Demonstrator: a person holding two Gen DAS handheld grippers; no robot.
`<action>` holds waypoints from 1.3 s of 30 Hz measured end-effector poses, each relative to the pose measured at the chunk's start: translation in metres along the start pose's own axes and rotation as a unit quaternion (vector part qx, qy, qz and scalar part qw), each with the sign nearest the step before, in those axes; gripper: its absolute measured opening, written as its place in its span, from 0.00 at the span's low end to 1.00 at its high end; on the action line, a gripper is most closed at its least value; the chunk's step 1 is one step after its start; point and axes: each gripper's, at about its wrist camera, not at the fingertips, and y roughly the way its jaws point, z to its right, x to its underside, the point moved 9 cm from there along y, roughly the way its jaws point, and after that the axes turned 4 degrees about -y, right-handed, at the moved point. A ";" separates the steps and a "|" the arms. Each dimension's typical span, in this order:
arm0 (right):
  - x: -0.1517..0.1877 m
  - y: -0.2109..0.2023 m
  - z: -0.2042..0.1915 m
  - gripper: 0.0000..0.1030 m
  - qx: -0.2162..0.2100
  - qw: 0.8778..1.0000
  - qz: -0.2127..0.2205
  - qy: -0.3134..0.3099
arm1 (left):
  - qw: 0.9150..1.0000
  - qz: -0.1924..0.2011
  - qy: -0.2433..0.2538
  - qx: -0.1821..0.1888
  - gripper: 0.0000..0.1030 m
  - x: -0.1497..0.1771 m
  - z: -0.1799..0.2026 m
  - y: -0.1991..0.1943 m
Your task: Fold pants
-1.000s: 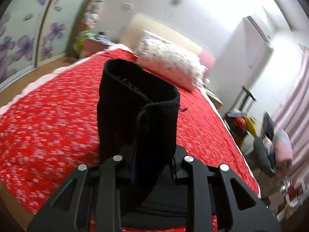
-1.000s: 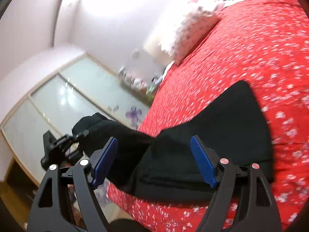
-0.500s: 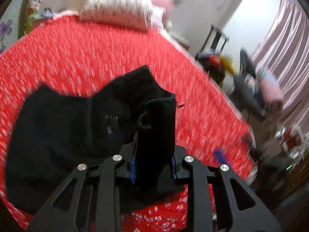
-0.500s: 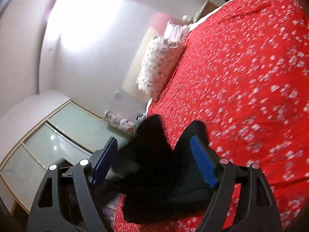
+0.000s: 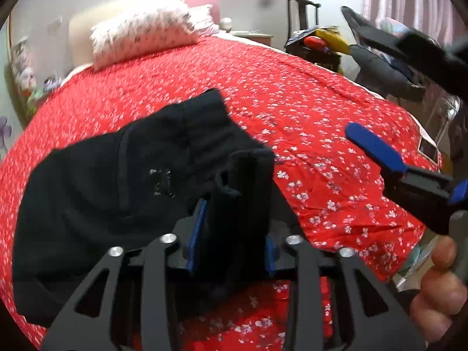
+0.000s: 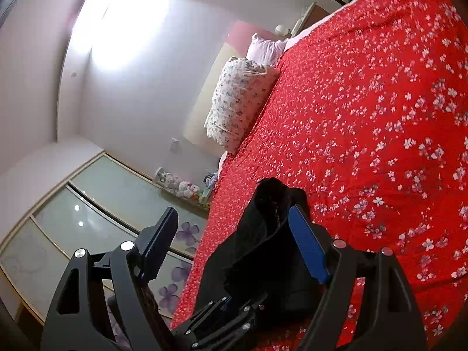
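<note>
Red bedspread (image 5: pixel 292 93) with little white flowers fills your left wrist view, and that bed is where you work. Your black pants (image 5: pixel 102 181) lie on it from about 9 o'clock to the middle. They look bunched and doubled over, not flat, so I think the fold is only partly made and needs laying down and smoothing. Your left gripper (image 5: pixel 231 234) is closed on a thick bunch of pants cloth that stands up between its blue pads. At 3 o'clock your right gripper (image 5: pixel 409 134) hangs above the bed with its jaws wide apart and nothing in them. Your hand (image 5: pixel 438 286) shows at 4 o'clock. A flowery pillow (image 5: pixel 146 35) sits at 11 o'clock, well apart from the pants. A cart with bags (image 5: pixel 316 41) stands past the bed at 1 o'clock. Nothing lies in your way on the bed.

Turn to your right wrist view, where the room looks tipped on its side. The right gripper (image 6: pixel 234 242) is wide open. The pants (image 6: pixel 263 248) poke up between its fingers, but the blue pads do not pinch them. The bedspread (image 6: pixel 380 102) runs bare toward 2 o'clock. The pillow (image 6: pixel 239 99) is near 12 o'clock. Sliding doors with purple flowers (image 6: pixel 87 219) stand at 8 o'clock.
</note>
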 end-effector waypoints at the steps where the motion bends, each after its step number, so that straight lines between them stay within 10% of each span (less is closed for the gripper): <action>1: -0.001 0.000 -0.001 0.77 0.004 1.000 0.002 -0.006 | 1.000 -0.002 -0.003 0.018 0.60 0.000 0.004 -0.002; 8: -0.008 -0.009 0.008 0.77 0.014 1.000 0.019 -0.002 | 0.991 0.054 -0.031 0.120 0.93 -0.006 0.008 -0.063; 14: 0.013 0.007 -0.027 0.77 -0.044 0.996 -0.043 -0.059 | 0.987 0.100 -0.123 -0.022 0.98 -0.008 -0.114 -0.089; 20: 0.069 0.044 -0.060 0.77 -0.078 0.977 -0.149 -0.129 | 0.972 0.076 -0.212 -0.067 0.98 0.013 -0.184 -0.084; 30: 0.097 0.061 -0.031 0.77 0.027 0.964 -0.201 -0.169 | 0.976 0.049 -0.130 -0.170 0.98 0.037 -0.189 -0.065; 39: 0.096 0.049 -0.014 0.73 0.002 0.972 -0.206 -0.110 | 0.976 0.048 -0.104 -0.187 0.98 0.042 -0.186 -0.058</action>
